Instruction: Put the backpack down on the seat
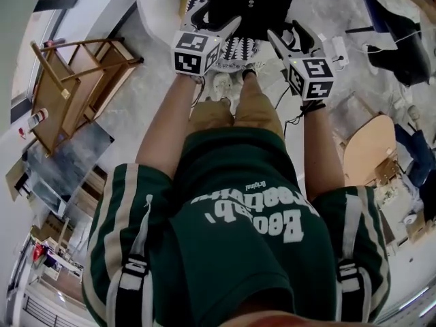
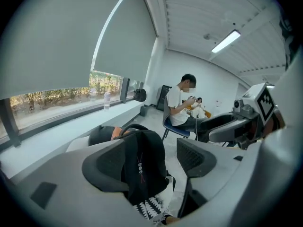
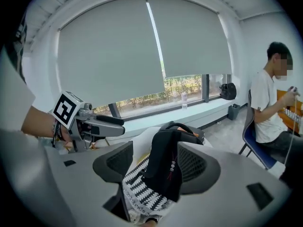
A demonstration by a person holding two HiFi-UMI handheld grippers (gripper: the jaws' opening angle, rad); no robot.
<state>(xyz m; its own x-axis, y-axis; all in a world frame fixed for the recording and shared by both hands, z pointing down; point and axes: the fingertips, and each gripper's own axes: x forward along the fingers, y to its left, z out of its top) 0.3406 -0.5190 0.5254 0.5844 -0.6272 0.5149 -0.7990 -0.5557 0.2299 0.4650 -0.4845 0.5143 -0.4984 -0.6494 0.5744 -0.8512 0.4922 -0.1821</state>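
While backpack [image 1: 253,2] sits at seat [image 1: 154,9] edge, L claw [image 2: 152,161], R claw [image 3: 156,164] released, flanking.

Looked like a bare office or lab-type workroom, not a home. A wide window had grey roller blinds [image 3: 142,56] pulled most of the way down, and a long white ledge [image 3: 199,111] under it with a bottle [image 3: 183,100] standing on it. A strip light [image 2: 226,41] ran along the panelled ceiling. A person [image 2: 181,103] sat on a blue chair [image 2: 176,129] by the white wall. The mottled grey floor [image 1: 157,73] had a wooden furniture frame [image 1: 75,80] tipped on its side and a white power strip [image 1: 338,51].
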